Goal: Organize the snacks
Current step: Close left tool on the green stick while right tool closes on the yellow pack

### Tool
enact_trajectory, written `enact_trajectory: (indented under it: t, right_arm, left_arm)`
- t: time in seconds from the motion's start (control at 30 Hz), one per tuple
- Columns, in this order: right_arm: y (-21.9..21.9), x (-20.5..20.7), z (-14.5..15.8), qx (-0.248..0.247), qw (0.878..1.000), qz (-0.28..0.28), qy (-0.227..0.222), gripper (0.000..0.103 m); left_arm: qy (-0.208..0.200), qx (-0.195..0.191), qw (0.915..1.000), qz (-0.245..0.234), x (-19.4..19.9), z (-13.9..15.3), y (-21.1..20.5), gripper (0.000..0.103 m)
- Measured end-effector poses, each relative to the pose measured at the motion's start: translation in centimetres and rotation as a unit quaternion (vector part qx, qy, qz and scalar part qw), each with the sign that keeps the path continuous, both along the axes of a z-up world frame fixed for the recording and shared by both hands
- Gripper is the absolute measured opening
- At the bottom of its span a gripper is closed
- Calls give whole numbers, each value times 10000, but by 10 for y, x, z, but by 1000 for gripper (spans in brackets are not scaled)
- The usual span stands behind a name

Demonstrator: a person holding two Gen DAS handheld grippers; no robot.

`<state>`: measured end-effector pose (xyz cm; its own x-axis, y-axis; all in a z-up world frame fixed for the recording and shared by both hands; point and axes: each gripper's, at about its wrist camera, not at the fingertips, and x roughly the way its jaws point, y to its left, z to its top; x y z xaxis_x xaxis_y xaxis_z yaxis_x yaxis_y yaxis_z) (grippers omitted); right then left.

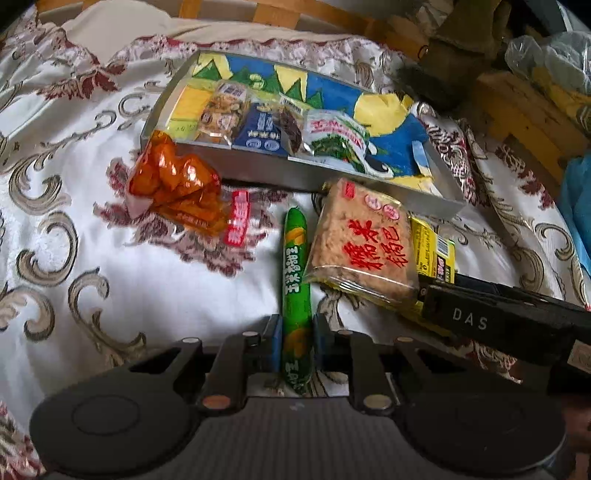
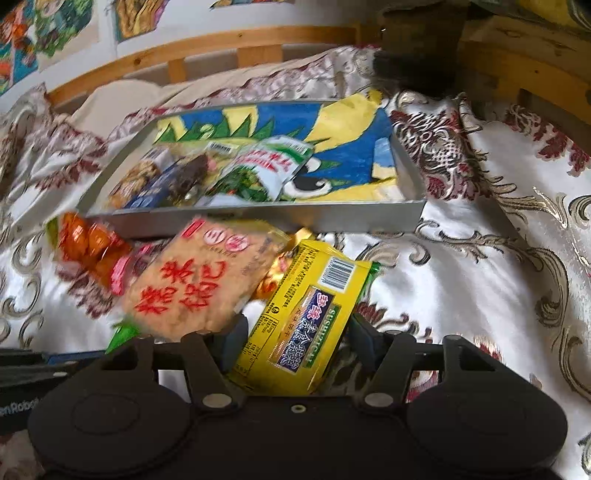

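Note:
My left gripper (image 1: 295, 332) is shut on a green sausage stick (image 1: 295, 266) lying on the patterned cloth. My right gripper (image 2: 295, 332) is shut on a yellow snack packet (image 2: 306, 310); it also shows in the left wrist view (image 1: 432, 251), with the right gripper (image 1: 424, 295) beside it. A tan rice-cracker pack with red characters (image 1: 362, 240) (image 2: 199, 280) lies between them. An orange snack bag (image 1: 173, 184) (image 2: 88, 243) leans on the grey tray (image 1: 295, 177) (image 2: 258, 218), which holds several snack packs on a colourful drawing.
The white cloth with gold and red scrolls (image 1: 110, 258) (image 2: 480, 295) covers the surface. A wooden frame (image 2: 184, 55) runs behind. Wooden furniture and plastic bags (image 1: 546, 62) stand at the far right. Drawings (image 2: 55, 29) hang on the wall.

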<state>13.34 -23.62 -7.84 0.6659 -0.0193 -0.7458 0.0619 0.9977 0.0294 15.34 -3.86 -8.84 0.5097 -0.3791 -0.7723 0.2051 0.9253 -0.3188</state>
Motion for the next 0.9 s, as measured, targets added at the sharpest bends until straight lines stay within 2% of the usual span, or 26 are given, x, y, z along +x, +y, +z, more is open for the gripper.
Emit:
enact_trajectory:
  t: [0.1, 0.27, 0.33, 0.4, 0.43, 0.57, 0.67, 0.73, 0.9]
  right_arm:
    - [3, -11, 3, 71, 9993, 224, 300, 59]
    - [10, -24, 7, -51, 9985, 427, 342, 62]
    - [10, -24, 5, 27, 9984, 420, 368, 68]
    - [10, -22, 4, 99, 9982, 450, 392, 76]
    - [11, -21, 3, 105, 9980, 467, 404, 77]
    - [13, -18, -1, 61, 9980, 442, 457, 75]
    - [11, -19, -1, 49, 9987, 285, 423, 58]
    - [8, -20, -2, 59, 9989, 256, 392, 56]
    - [11, -23, 0, -83, 9986, 268, 453, 53]
  left_arm:
    - [153, 3, 9999, 17, -6, 3, 1, 18]
    - [189, 40, 9998, 81, -9, 2, 0, 20]
    - [185, -17, 9998, 117, -8, 1, 1, 29]
    - [144, -29, 9998, 127, -6, 1, 1, 36]
    - [112, -3, 9998, 134, -5, 1, 0, 37]
    - [19, 138, 9998, 104, -2, -2, -4, 37]
    - [-13, 211, 9998, 42, -1, -3, -7, 35]
    - [-62, 257, 9996, -62, -3, -3, -11, 22]
    - [-161, 514, 9984, -164, -12, 0, -20, 20]
